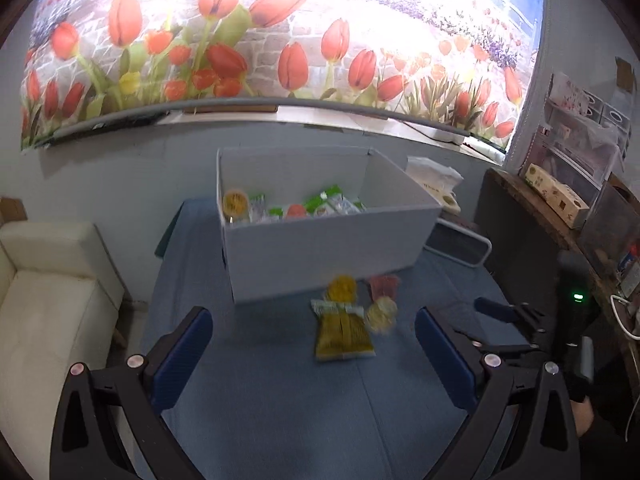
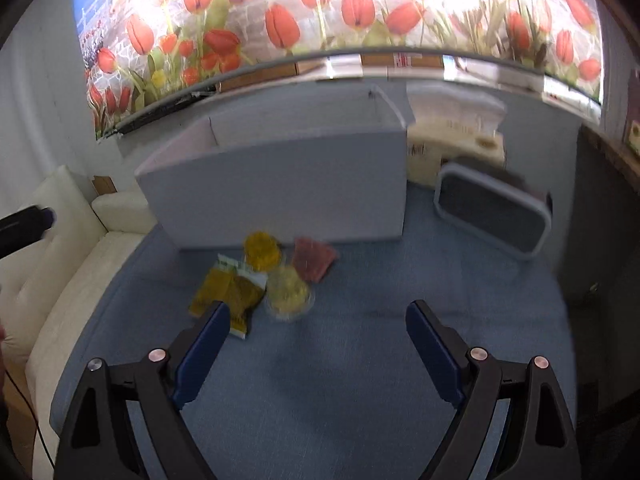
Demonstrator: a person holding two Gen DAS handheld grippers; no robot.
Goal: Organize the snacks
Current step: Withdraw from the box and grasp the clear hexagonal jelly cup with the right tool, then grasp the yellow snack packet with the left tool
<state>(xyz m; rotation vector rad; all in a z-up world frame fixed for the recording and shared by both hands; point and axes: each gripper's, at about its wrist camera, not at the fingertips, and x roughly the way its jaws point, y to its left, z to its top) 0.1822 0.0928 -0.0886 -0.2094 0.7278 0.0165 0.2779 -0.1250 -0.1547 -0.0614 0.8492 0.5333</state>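
Note:
A white box [image 1: 320,252] [image 2: 280,200] stands on the blue table [image 1: 280,400] and holds several snack packets [image 1: 320,208]. In front of it lie a yellow-green snack bag [image 1: 344,334] [image 2: 228,294], a yellow round cup [image 1: 342,286] [image 2: 262,250], a pale round cup [image 1: 382,314] [image 2: 288,292] and a pink packet [image 1: 384,286] [image 2: 314,258]. My left gripper [image 1: 314,320] is open and empty, short of the bag. My right gripper [image 2: 318,312] is open and empty, just short of the pale cup; it also shows in the left wrist view [image 1: 504,312].
A white sofa [image 1: 44,300] [image 2: 80,248] stands left of the table. A white-framed dark tray [image 2: 492,208] [image 1: 460,244] leans at the right of the box. A cream bag [image 2: 452,132] sits behind it. A cluttered shelf [image 1: 568,200] is at the right.

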